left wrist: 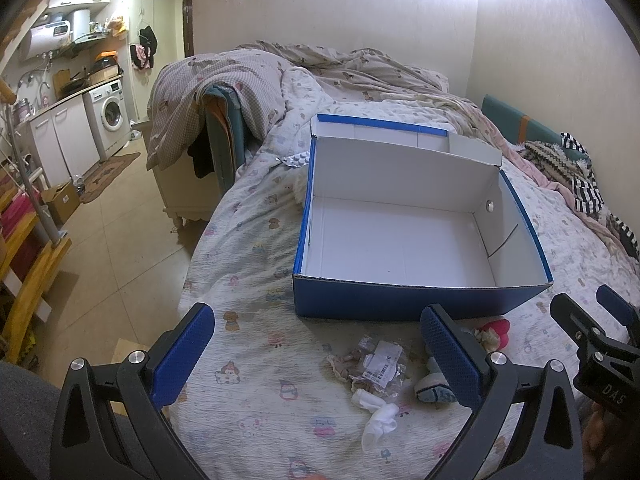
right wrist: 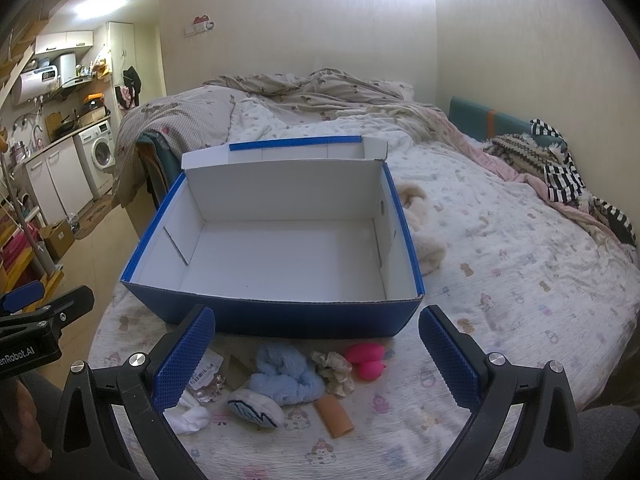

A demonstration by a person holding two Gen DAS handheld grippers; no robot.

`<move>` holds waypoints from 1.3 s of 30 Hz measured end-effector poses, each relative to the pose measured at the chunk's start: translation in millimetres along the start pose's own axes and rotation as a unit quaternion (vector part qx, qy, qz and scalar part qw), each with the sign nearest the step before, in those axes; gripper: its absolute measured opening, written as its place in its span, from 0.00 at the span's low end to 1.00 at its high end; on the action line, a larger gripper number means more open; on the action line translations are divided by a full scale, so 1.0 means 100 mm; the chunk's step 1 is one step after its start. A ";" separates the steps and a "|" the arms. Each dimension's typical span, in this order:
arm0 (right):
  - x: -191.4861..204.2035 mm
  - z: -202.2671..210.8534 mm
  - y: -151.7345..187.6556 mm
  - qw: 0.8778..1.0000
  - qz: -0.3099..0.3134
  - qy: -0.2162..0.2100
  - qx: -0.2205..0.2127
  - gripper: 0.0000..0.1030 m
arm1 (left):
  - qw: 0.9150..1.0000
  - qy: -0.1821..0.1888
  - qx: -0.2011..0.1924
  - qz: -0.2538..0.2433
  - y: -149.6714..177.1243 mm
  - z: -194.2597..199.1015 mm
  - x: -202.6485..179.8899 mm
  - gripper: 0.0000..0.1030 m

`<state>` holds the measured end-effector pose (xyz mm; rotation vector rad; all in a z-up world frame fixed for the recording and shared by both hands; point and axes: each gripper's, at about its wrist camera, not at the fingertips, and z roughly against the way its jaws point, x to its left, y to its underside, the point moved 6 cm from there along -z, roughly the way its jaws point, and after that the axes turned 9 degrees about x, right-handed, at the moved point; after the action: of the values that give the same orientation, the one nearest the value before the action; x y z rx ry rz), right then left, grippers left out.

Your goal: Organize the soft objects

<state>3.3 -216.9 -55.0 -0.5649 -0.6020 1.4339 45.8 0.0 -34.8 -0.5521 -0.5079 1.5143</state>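
An empty blue box with white inside (left wrist: 400,236) (right wrist: 280,252) stands open on the bed. In front of it lies a small pile: a light blue fluffy item (right wrist: 286,376), a white and blue slipper-like item (right wrist: 256,410) (left wrist: 434,390), a beige scrunchie (right wrist: 334,368), a pink soft toy (right wrist: 366,358) (left wrist: 496,332), a white sock (right wrist: 188,418) (left wrist: 378,420), a clear plastic packet (left wrist: 380,364) (right wrist: 206,372) and an orange tube (right wrist: 336,414). My left gripper (left wrist: 316,360) is open above the packet. My right gripper (right wrist: 316,364) is open above the pile. Both are empty.
A cream plush toy (right wrist: 424,236) lies right of the box. Rumpled quilts (right wrist: 304,92) and striped clothes (right wrist: 560,172) lie at the bed's far side. A pill blister (left wrist: 294,159) lies left of the box. The bed edge drops to the floor (left wrist: 120,248) on the left.
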 end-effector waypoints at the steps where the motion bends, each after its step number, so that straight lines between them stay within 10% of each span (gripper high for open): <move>1: 0.00 0.00 0.00 1.000 0.000 0.000 0.000 1.00 | 1.000 0.000 0.000 0.000 0.00 0.00 0.00 1.00; 20: -0.06 -0.08 0.00 1.000 -0.018 -0.015 0.018 1.00 | 1.000 -0.004 0.010 0.001 0.11 -0.09 0.01 1.00; 30: -0.09 -0.51 0.08 0.984 -0.053 -0.086 0.149 1.00 | 0.993 -0.035 0.109 0.021 0.15 -0.49 0.22 1.00; 39: -0.05 -1.04 0.40 0.935 -0.116 -0.163 0.293 1.00 | 0.960 -0.010 0.273 0.053 0.33 -1.15 0.29 0.99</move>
<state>44.7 -219.3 -158.6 0.2156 -0.4462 1.3990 92.4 26.1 -145.7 -0.1322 -0.0589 1.6759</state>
